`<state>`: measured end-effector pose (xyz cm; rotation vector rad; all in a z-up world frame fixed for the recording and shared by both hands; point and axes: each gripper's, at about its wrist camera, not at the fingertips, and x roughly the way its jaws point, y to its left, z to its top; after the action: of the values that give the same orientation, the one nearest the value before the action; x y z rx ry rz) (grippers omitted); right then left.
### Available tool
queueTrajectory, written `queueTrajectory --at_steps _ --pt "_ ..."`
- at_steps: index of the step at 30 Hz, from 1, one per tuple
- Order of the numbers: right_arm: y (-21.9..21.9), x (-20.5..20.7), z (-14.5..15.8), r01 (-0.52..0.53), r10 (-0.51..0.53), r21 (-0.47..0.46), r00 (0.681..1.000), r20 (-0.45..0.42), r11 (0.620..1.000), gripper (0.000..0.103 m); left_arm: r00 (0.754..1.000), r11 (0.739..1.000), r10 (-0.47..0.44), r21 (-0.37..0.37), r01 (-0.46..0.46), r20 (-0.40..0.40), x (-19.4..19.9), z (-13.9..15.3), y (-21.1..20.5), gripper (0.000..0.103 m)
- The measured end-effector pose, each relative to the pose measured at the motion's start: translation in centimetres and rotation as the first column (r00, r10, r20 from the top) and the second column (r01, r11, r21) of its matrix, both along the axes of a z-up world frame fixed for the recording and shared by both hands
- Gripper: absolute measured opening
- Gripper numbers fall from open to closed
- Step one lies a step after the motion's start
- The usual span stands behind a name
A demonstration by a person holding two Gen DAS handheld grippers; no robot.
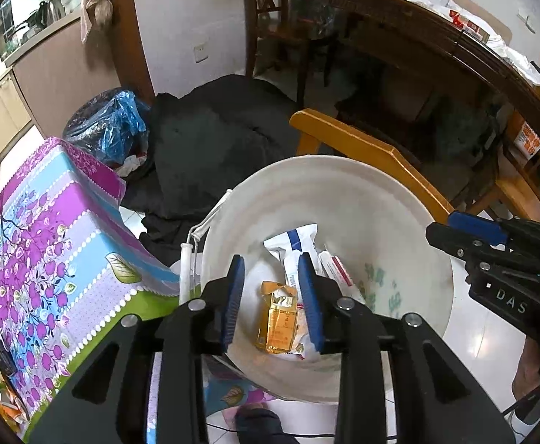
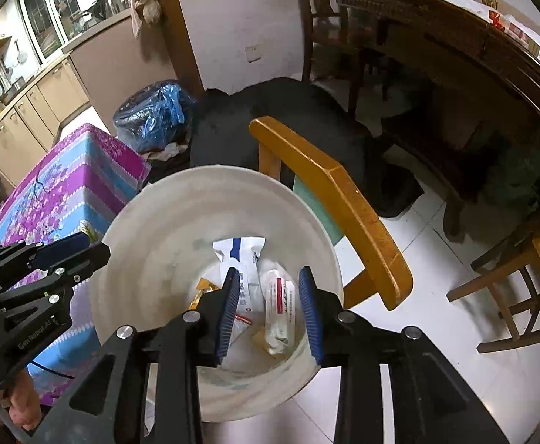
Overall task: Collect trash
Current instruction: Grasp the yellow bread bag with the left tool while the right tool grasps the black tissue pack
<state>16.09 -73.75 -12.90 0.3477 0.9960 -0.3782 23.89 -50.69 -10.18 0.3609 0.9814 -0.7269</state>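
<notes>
A white bucket [image 1: 362, 199] stands on the floor and holds trash: a yellow carton [image 1: 277, 322], a white and blue wrapper [image 1: 296, 240] and a white and red packet [image 1: 334, 264]. The bucket [image 2: 166, 222], the wrapper [image 2: 244, 251] and the packet [image 2: 281, 299] also show in the right wrist view. My left gripper [image 1: 273, 296] is open and empty above the bucket's mouth. My right gripper [image 2: 270, 307] is open and empty above the bucket too. Each gripper shows in the other's view, the right one [image 1: 440, 233] and the left one [image 2: 96, 251], both at the bucket's rim.
A table with a purple and blue flowered cloth [image 1: 40, 240] stands left of the bucket. A yellow wooden chair [image 2: 344, 199] stands right behind it. A full blue trash bag [image 1: 111, 125] and a black cloth [image 1: 214, 140] lie farther back. A dark wooden table [image 1: 436, 37] is at the right.
</notes>
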Motion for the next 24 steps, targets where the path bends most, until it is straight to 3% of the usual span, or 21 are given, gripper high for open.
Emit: queueTrajectory --at_steps 6,9,11,17,24 --pt "0.9 -0.5 1.2 -0.015 0.015 -0.005 0.999 0.037 1.0 0.034 1.0 1.0 0.0 -0.008 0.0 0.001 -0.3 0.3 0.6 0.029" --pt "2.6 -1.9 3.3 -0.035 0.042 -0.061 0.992 0.117 0.998 0.034 1.0 1.0 0.003 -0.018 -0.003 0.011 -0.4 0.8 1.8 0.029" --pt "4.6 -3.6 5.2 -0.051 0.071 -0.101 0.976 0.208 0.994 0.037 0.999 0.999 0.009 -0.034 -0.008 0.038 -0.7 1.4 3.2 0.034" --pt "12.4 -7.3 8.1 -0.141 0.202 -0.175 0.894 0.401 0.974 0.065 0.995 0.993 0.061 -0.108 -0.052 0.075 -1.1 2.7 11.0 0.038" --pt "20.4 -6.5 7.9 -0.29 0.322 -0.142 0.817 0.478 0.947 0.072 0.976 0.964 0.201 -0.191 -0.183 0.081 0.0 3.8 22.2 0.044"
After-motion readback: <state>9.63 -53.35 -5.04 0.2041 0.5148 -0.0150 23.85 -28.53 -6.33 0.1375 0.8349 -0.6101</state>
